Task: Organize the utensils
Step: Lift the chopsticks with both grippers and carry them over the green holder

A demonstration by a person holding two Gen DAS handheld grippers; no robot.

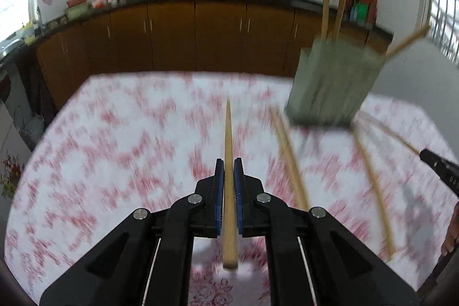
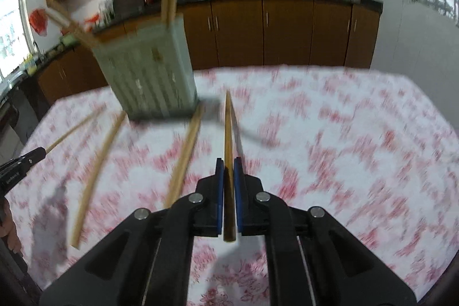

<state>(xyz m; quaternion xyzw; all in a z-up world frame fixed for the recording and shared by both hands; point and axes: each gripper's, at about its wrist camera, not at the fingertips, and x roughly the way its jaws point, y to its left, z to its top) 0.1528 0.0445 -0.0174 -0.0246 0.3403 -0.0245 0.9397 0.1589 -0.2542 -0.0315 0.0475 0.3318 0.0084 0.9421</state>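
Two chopsticks, one clamped lengthwise in each gripper (image 1: 229, 162) (image 2: 229, 162).

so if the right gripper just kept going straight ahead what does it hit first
Probably nothing soon: the right gripper and its held chopstick point just right of the green holder, over bare tablecloth. Blur leaves depth uncertain; it might clip the holder's corner.

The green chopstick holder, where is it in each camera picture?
Left wrist view: the green chopstick holder stands upper right, on the table's far side.
Right wrist view: it stands upper left.
Shared landmark: the red-flowered tablecloth under it, in both views.
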